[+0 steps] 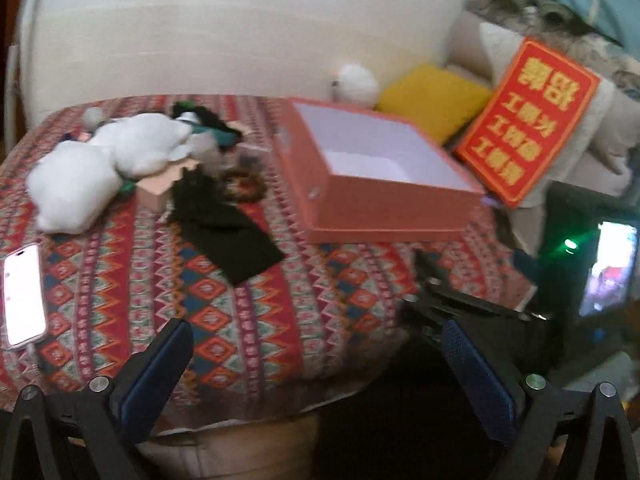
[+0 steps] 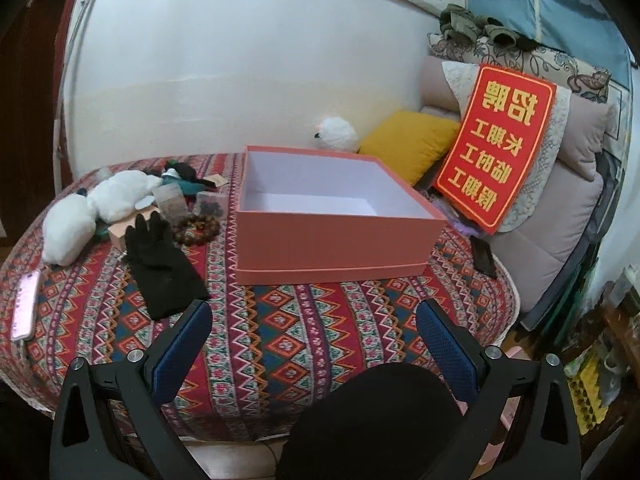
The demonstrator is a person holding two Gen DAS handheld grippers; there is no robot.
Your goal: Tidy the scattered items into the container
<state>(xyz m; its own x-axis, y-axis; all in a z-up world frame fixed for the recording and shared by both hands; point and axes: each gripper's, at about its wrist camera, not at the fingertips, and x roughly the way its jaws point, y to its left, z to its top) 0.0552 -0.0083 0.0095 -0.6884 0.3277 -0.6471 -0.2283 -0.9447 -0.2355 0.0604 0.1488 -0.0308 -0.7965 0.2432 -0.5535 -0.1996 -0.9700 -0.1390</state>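
Both grippers sit closest, low in each view. Right gripper has its two blue fingers spread wide with nothing between them. Left gripper is spread wide too and holds nothing.

Under them is the big table with its red zigzag cloth, filling the middle and bottom of both views.

Next biggest is the pink box, in the middle of the right view. It is open on top and looks bare inside, white all the way down. This is where the things should go.

Right of the box, in the upper right, a red sign leans on the sofa, with a yellow cushion beside it.

Left of the box is the messy pile. White fluffy toys lie at the far left. A black glove lies flat, nearest to the grippers. Smaller still are a ring of brown beads, a small pink box and some dark green bits I cannot make out. A phone lies at the left edge.

I think the job is only starting, since nothing is in the box yet. The next move should be to reach for the pile. The glove is closest and soft, so a gripper would go down over it, pinch it, then lift it across and let go over the box
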